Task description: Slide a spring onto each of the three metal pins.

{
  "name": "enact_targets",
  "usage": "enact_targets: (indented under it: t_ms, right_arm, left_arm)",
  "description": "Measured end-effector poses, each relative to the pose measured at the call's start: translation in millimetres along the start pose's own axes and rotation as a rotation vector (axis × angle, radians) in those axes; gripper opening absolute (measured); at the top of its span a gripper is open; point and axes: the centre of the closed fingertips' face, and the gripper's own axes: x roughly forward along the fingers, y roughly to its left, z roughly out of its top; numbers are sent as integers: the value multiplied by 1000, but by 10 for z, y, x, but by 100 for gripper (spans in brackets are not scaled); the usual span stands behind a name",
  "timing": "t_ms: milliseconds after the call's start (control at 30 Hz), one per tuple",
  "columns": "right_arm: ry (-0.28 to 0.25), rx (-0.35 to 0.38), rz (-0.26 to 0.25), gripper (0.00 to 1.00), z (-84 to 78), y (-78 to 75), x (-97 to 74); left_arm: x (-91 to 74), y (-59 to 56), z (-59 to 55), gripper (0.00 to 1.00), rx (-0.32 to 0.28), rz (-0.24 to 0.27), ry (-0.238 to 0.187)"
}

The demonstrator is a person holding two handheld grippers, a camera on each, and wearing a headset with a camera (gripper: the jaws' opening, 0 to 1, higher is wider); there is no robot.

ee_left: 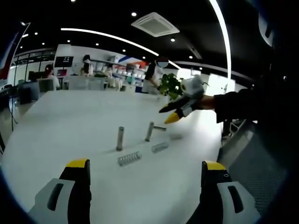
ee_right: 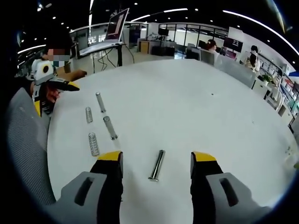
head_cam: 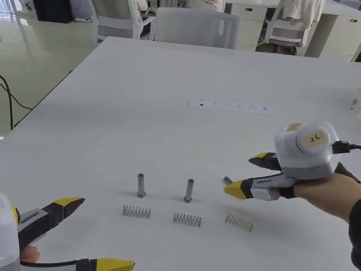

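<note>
L tongs [ee_left: 145,164], R tongs [ee_right: 157,156] spread; pin [ee_right: 157,165] flat, axis along R jaws.

Two pins [head_cam: 141,185] stand upright, third pin [ee_right: 157,165] lies flat, springs [head_cam: 187,219] alongside.

Bright, even light over the white table [head_cam: 169,101] in the head view, with only faint, short shadows at the foot of the upright pins [head_cam: 141,185], and a sheen on the floor [head_cam: 39,45]. Both gripper views bow hard toward the edges — ceiling strips [ee_left: 225,32] burn white against a dark ceiling, far background soft.
</note>
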Motion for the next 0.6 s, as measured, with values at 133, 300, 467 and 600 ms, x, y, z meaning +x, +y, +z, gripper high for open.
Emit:
enact_targets:
  t_ms: [133,300,467,600]
  right_arm:
    - [27,23,-10,51,-32,-25,64]
    - [76,30,-24,45,-98,-71,140]
    - [104,40,-30,37,-114,-87,200]
    - [125,32,-31,33,-132,-60,249]
  left_arm:
    - [5,-1,-2,95,1,-1,2]
    - [9,-6,-7,95,1,-3,3]
    - [6,-4,-10,95,-2,-3,2]
    - [-2,4,-13,95,-4,-1,1]
